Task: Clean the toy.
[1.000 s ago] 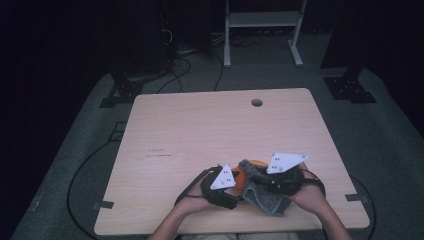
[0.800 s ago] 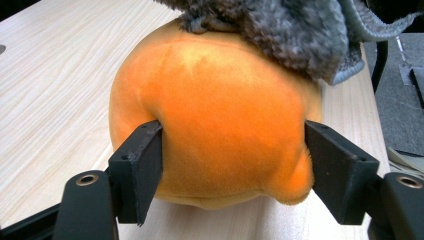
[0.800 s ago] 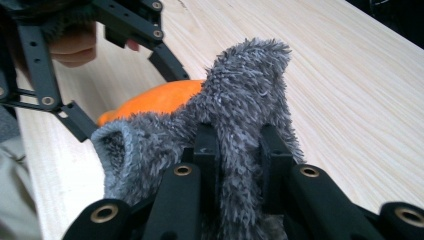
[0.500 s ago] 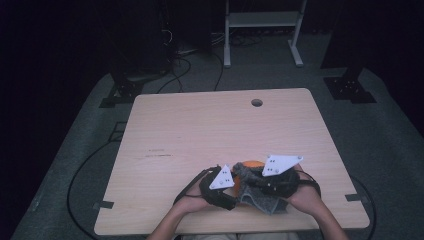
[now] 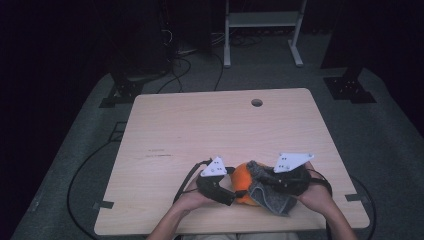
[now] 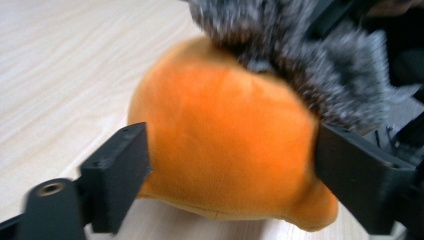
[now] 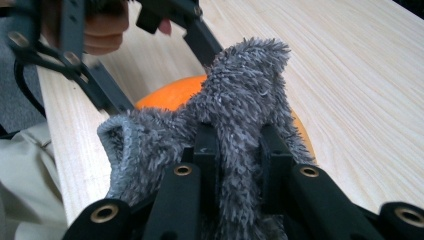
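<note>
Grey cloth (image 7: 240, 95) draped over orange plush (image 6: 220, 145), near tabletop (image 5: 200, 125) edge.
Right tongs (image 7: 239, 150) clench the cloth to pull it; left tongs (image 6: 230, 170), just opening, bracket the plush loosely.

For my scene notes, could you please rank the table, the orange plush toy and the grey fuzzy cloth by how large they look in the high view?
1. Table, by far the largest.
2. Orange plush toy and grey fuzzy cloth: they look alike in size, and each is partly hidden, so I would not rank them.

Wooden table (image 5: 200, 130), white stand (image 5: 262, 20), floor cables (image 5: 185, 60)
</note>
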